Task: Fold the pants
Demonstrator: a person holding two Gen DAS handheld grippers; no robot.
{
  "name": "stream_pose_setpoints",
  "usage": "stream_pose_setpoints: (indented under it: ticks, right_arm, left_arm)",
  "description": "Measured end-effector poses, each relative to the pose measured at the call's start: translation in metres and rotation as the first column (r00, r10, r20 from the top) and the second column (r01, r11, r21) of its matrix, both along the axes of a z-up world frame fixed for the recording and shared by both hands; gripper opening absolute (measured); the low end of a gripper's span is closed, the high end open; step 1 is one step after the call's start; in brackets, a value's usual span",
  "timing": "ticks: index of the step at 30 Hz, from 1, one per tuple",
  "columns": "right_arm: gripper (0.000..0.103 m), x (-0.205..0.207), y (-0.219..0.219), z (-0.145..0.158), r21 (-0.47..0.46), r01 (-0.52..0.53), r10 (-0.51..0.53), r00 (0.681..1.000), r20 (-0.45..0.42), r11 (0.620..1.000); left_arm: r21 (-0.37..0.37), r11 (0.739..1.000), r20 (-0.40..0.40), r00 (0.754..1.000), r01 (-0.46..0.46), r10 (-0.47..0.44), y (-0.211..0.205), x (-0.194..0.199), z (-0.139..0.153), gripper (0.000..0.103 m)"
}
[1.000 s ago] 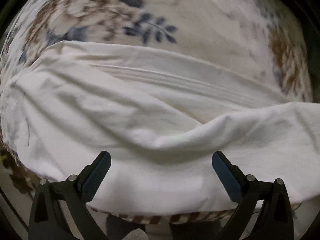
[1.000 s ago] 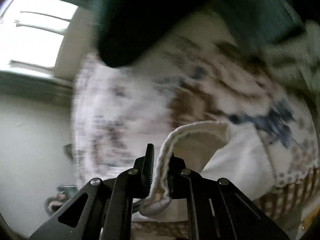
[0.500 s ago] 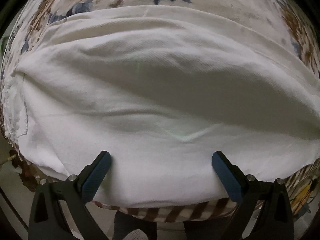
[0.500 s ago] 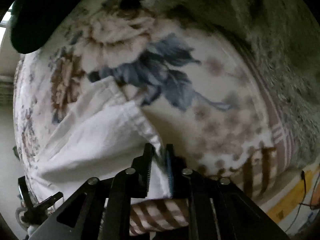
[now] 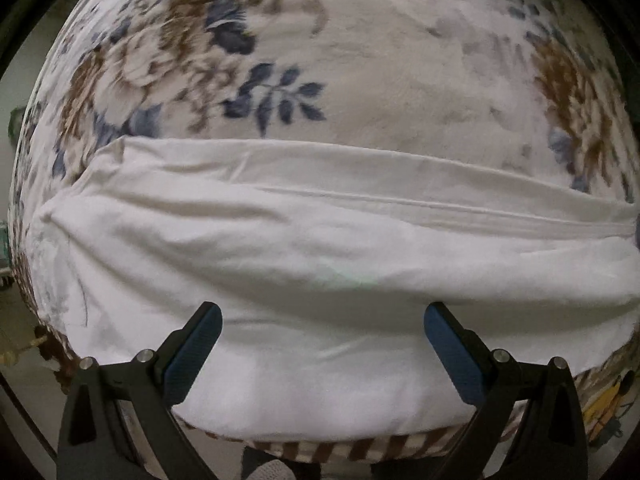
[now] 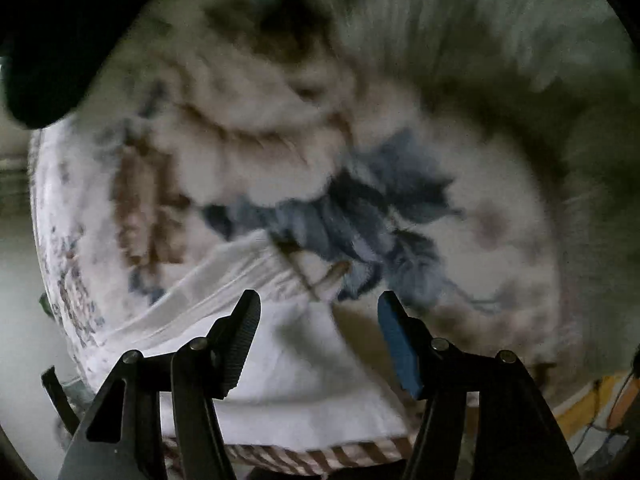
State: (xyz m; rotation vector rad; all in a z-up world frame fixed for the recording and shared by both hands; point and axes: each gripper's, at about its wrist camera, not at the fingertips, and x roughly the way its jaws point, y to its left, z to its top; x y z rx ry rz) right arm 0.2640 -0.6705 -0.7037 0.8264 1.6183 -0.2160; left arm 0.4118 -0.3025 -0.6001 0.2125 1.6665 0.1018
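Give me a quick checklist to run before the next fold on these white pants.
1. Right tool let go of the pants: ok, its jaws have just been opening and nothing is pinched.
2. Left tool free: ok, wide open above the cloth.
3. Pants lie on the floral bedspread: ok.
4. Folded layers smooth: not ok, wrinkles remain.
5. Edges aligned: cannot tell.
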Motion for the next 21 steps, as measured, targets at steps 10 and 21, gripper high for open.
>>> stream_pose_setpoints:
  ticks: [10, 21]
  right_arm:
    - [0.018, 0.025, 0.044, 0.081, -0.202, -0.156, 0.202, 0.951, 0.236, 0.967]
    - [0.02, 0.026, 0.0, 0.067, -0.112, -0.14, 0.16, 0.967, 0.199, 0.984]
  left_arm:
    - [0.029, 0.999, -0.05, 0.999, -0.013, 0.014, -0.03, -0.007, -0.044, 0.103]
    - [0.043, 0.999, -0.041, 0.999, -0.003, 0.005, 0.024, -0.019, -0.048, 0.103]
